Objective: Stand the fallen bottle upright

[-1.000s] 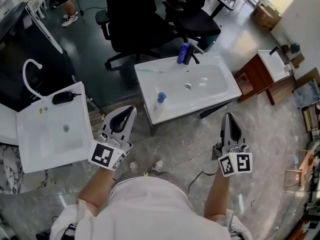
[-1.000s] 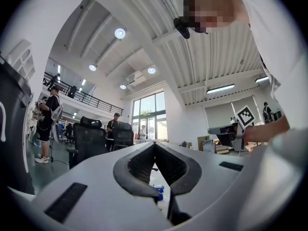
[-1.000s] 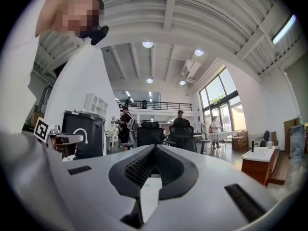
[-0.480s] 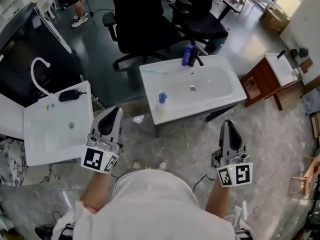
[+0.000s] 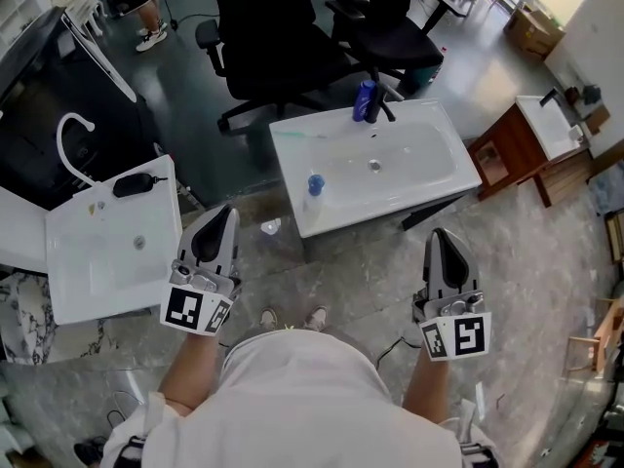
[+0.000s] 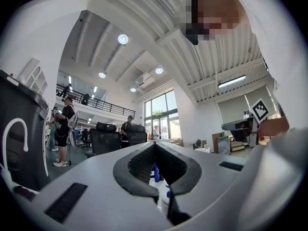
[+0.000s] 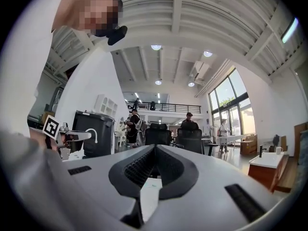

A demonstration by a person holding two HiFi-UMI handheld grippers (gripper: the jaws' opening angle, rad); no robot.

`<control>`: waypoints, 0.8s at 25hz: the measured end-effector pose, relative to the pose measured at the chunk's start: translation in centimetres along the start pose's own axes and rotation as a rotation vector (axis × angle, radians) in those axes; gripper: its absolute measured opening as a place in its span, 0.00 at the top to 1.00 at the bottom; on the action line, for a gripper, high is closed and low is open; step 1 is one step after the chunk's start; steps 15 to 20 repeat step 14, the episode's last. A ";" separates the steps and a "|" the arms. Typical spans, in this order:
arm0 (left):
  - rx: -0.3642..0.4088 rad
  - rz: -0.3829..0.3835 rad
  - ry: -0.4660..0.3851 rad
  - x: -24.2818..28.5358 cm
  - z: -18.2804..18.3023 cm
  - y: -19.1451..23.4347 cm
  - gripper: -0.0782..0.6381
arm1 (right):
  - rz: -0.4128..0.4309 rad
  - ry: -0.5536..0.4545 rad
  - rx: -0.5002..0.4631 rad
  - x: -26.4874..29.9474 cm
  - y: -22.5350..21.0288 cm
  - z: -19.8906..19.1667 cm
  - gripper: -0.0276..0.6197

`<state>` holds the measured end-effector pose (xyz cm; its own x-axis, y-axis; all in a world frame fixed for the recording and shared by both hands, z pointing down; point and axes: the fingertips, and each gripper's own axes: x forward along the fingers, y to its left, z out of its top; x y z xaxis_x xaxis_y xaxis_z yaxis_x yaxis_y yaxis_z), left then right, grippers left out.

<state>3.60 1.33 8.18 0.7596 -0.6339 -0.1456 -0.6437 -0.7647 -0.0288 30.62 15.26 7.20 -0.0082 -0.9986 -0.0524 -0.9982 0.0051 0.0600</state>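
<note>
left claw (image 6: 154,144) pinched together, empty | right claw (image 7: 155,147) same | blue-capped bottle (image 5: 313,190) on sink counter (image 5: 441,177), too tiny to tell lying or upright

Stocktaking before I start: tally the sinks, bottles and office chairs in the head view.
Sinks: 3
Bottles: 2
Chairs: 2
Total: 7
</note>
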 end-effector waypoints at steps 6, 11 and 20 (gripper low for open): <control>-0.004 -0.027 0.013 -0.3 -0.3 -0.7 0.87 | 0.009 0.017 0.001 -0.2 1.0 -0.4 0.89; -0.003 -0.033 0.013 -0.9 0.0 -0.4 0.87 | 0.012 0.023 0.000 -0.5 1.8 -0.4 0.89; -0.004 -0.029 0.018 -1.3 -0.3 0.0 0.87 | 0.013 0.027 0.001 -0.3 2.2 -0.5 0.89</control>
